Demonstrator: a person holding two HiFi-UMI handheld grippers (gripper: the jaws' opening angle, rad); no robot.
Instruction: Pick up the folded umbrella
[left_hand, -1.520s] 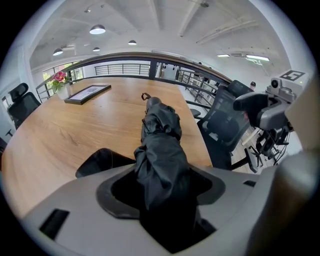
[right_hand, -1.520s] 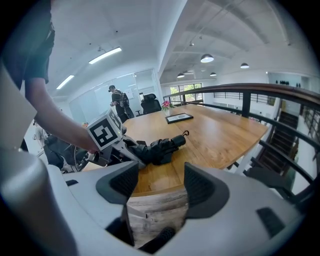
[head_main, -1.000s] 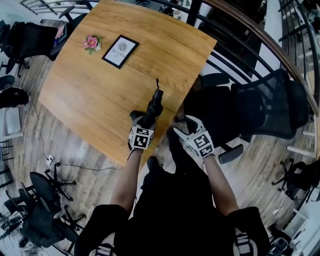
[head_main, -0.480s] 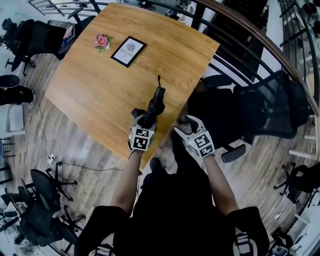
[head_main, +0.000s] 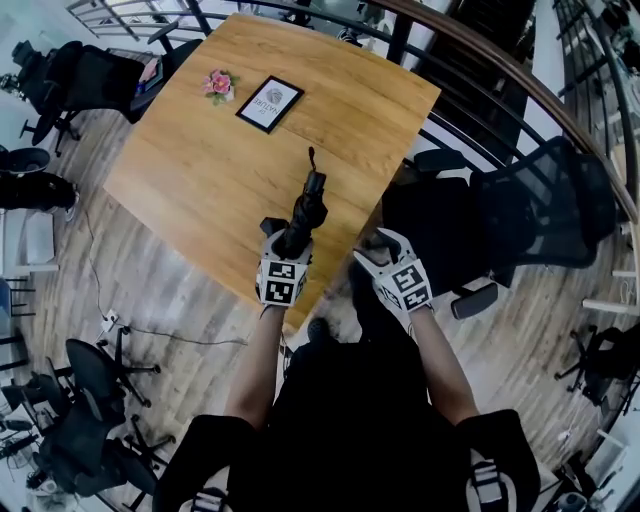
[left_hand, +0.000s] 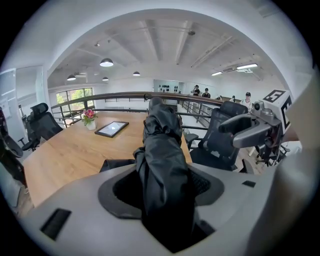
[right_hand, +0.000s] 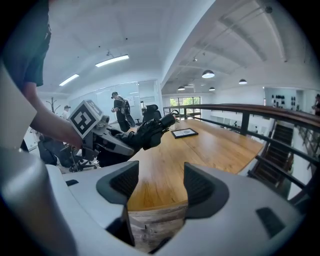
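The folded black umbrella (head_main: 306, 203) is held by its lower part in my left gripper (head_main: 284, 238), above the wooden table (head_main: 190, 160) near its front right corner. In the left gripper view the umbrella (left_hand: 162, 160) fills the gap between the jaws and sticks out forward and upward, with the pads pressed on its fabric. My right gripper (head_main: 380, 245) hovers just off the table's corner, to the right of the left one. Its jaws stand open with nothing between them (right_hand: 157, 187). From the right gripper view the umbrella (right_hand: 150, 131) shows at the left, off the tabletop.
A framed picture (head_main: 270, 104) and a small pot of pink flowers (head_main: 218, 83) stand at the table's far side. A black office chair (head_main: 530, 215) is at the right, by a curved railing (head_main: 500, 70). More chairs stand at the left on the wooden floor.
My left gripper has risen with the umbrella and carried it a little further over the table. The right gripper has drifted slightly up and right, still open.
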